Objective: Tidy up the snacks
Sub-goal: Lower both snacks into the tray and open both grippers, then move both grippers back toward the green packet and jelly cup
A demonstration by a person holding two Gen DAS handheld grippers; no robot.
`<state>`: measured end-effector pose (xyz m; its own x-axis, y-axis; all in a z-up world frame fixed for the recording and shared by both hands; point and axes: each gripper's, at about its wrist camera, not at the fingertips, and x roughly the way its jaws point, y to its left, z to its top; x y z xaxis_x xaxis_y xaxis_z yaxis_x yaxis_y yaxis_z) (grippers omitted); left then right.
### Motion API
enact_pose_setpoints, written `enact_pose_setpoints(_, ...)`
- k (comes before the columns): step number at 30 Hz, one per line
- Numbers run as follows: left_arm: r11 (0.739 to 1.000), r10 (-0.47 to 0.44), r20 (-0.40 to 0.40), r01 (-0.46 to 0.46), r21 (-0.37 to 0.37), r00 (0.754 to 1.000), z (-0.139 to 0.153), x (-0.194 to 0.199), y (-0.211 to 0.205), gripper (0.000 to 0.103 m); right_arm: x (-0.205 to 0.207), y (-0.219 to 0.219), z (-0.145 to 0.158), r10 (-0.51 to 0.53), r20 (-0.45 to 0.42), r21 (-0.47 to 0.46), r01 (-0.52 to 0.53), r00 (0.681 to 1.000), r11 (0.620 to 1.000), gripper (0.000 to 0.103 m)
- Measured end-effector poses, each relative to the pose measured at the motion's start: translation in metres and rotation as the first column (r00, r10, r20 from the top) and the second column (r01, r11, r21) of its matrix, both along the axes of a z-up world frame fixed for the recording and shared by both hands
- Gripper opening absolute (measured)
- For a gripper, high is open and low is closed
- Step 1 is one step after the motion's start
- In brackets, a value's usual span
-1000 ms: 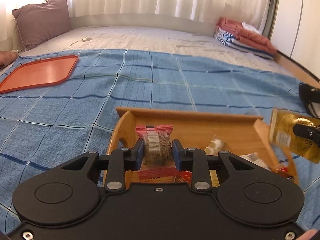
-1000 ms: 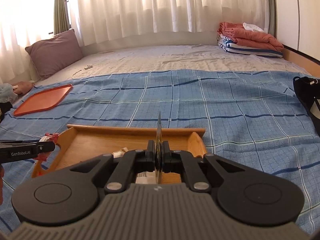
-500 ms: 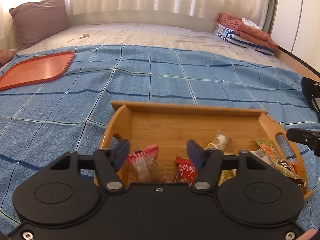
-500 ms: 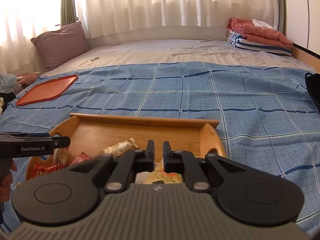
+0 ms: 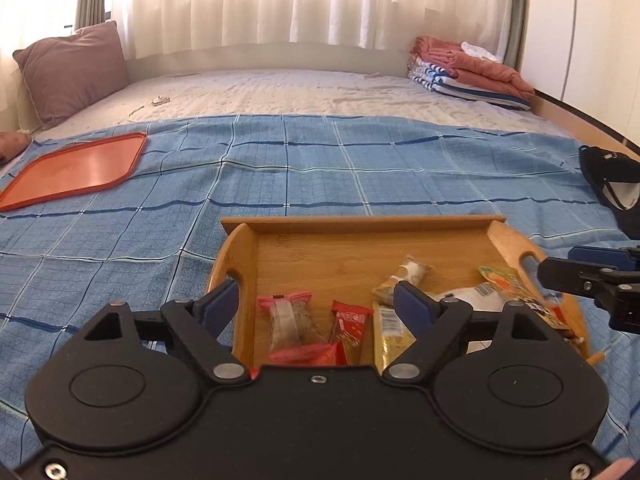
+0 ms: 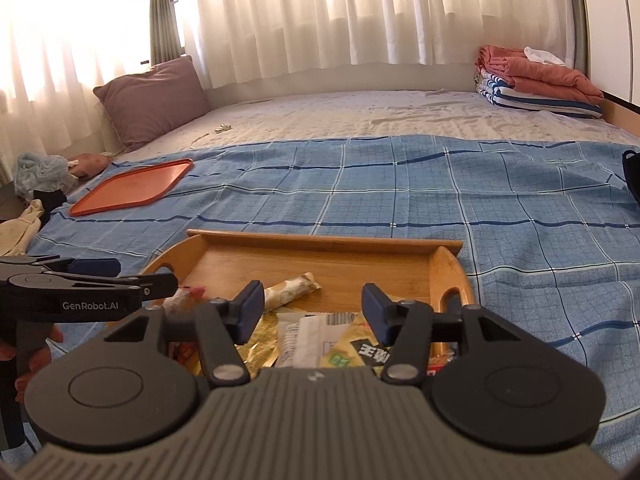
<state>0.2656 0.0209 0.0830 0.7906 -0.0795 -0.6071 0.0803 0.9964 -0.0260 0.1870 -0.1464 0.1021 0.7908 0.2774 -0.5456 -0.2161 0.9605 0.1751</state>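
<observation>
Jaws of both grippers [image 5: 316, 304] [image 6: 312, 308] just opened, snacks [image 5: 290, 320] [image 6: 260, 344] dropped — in tray [image 5: 360, 224]

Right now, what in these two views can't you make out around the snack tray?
- Left wrist view: the wooden tray's near edge, hidden by the left tongs.
- Right wrist view: snack packets partly covered by the right tongs.
- Packet print: too small to read.

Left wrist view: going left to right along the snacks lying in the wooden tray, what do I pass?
Pink-edged clear packet → small red packet → yellow packet → white packet → green and orange packet, all in the wooden tray.
</observation>
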Motion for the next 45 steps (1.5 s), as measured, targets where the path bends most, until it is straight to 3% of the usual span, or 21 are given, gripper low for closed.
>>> enact_pose_setpoints(11,1.000,-0.024,0.035,0.024,0.011,0.999,0.024,-0.063,0.002,0.087,-0.041,0.004,0.020,0.034,0.029,0.005,-0.034,0.999,0.999,0.074)
enact_pose_setpoints(17,0.999,-0.045,0.039,0.046,-0.010,0.998,0.021,-0.100,0.004,0.088,-0.061,0.006,0.018,0.050,0.009,0.008,-0.050,0.999,0.999,0.075)
enact_pose_setpoints(23,0.997,-0.055,0.020,0.056,-0.059,0.998,0.009,-0.125,0.003,0.088,-0.070,0.009,0.004,0.063,-0.038,0.007,-0.063,0.997,0.998,0.075)
enact_pose_setpoints(45,0.988,-0.153,-0.021,0.153,-0.017,0.988,-0.046,-0.175,-0.028,0.088,-0.075,0.006,-0.061,0.069,-0.180,0.063,-0.059,0.981,0.996,0.075)
